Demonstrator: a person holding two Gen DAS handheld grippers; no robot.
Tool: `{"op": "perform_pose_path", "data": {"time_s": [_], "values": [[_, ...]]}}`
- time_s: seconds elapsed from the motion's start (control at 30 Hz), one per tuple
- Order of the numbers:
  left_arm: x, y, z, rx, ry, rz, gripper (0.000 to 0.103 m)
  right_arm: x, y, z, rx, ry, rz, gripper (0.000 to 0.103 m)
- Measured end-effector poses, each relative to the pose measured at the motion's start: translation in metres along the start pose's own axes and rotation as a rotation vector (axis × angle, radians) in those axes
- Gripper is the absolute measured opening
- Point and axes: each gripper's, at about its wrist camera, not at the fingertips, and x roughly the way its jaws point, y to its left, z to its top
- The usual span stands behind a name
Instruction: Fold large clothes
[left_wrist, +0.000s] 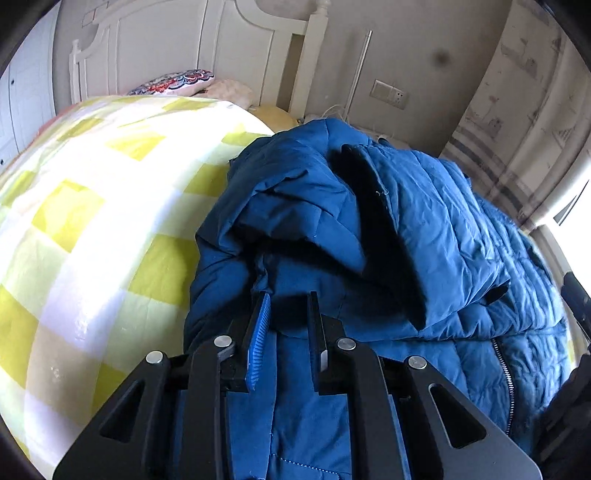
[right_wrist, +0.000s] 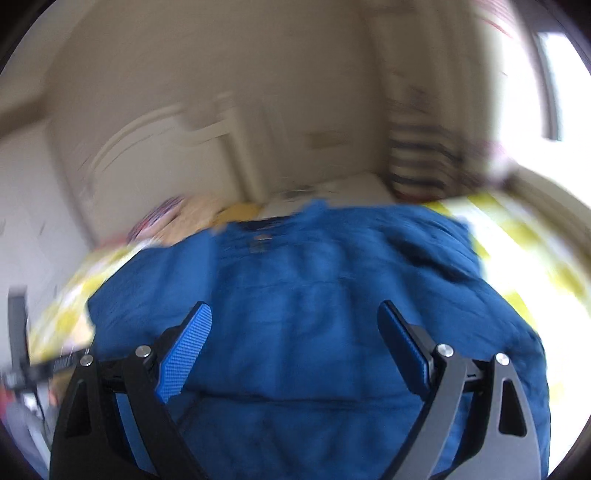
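Presently, one blue padded jacket lies heaped on the bed, on a yellow-and-white checked bedcover. In the left wrist view the left hand-held gripper is clenched on a fold of the jacket: cloth passes between its nearly closed jaws, and the bulk of the garment lies ahead of it and to the right in that view. A flap showing dark lining is turned over the quilted body, and a zip runs along the near right edge.

In the right wrist view, which is blurred, the right hand-held gripper stands released, jaws wide, with the jacket directly ahead and below. No cloth is seen pressed by its pads; whether they touch the fabric cannot be told.

The garment's long axis cannot be settled with confidence; it appears to run away from both grippers toward the white headboard. In judgement, the left hand controls the cloth, and the next fold depends on the right hand taking an edge ahead of it.

Count: one jacket, two grippers, and two pillows by the headboard.
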Motion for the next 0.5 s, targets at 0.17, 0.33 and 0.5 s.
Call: {"op": "perform_pose_path", "data": {"time_s": [0.17, 0.33, 0.5], "values": [[-0.001, 0.023, -0.003, -0.096, -0.004, -0.098, 0.046, 0.024, 0.104, -0.002, -0.442, 0.112, 0.086, 0.09], [0.008, 0.028, -0.005, -0.13, 0.023, -0.165, 0.069, 0.058, 0.172, -0.017, -0.714, 0.188, 0.132, 0.09], [0.007, 0.028, -0.006, -0.141, 0.015, -0.178, 0.07, 0.085, 0.188, -0.019, -0.76, 0.223, 0.124, 0.055]]}}
